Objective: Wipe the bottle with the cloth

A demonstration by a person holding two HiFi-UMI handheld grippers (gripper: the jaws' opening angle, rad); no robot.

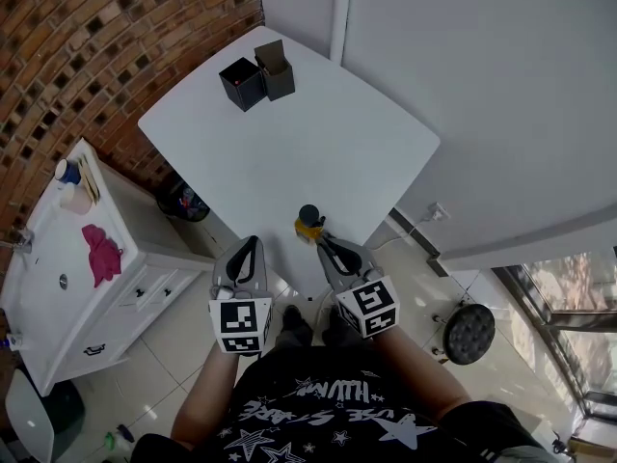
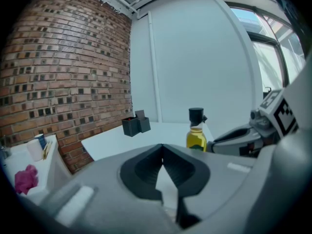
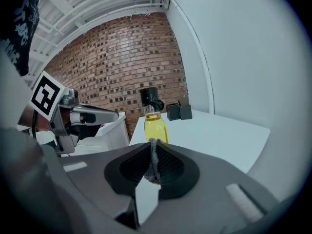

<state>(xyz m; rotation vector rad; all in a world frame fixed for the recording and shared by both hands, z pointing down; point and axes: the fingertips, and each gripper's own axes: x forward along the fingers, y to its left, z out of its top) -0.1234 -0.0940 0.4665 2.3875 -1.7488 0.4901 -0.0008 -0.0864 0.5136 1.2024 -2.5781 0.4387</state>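
A small bottle point(image 1: 308, 222) of yellow liquid with a black cap stands upright at the near edge of the white table point(image 1: 289, 143). In the left gripper view the bottle point(image 2: 196, 134) is just right of the jaw line. The bottle point(image 3: 155, 125) stands straight ahead in the right gripper view. My right gripper point(image 1: 324, 243) is close behind it, shut on a thin strip of grey cloth point(image 3: 154, 162) pinched between the pads. Off the table's edge to the left, my left gripper point(image 1: 250, 243) is shut with nothing in it.
Two dark open boxes point(image 1: 256, 77) stand at the table's far corner. A white cabinet point(image 1: 58, 297) with a pink rag point(image 1: 99, 254) on it is at the left by the brick wall point(image 1: 87, 56). Below is tiled floor, with a round stool point(image 1: 469, 332) at the right.
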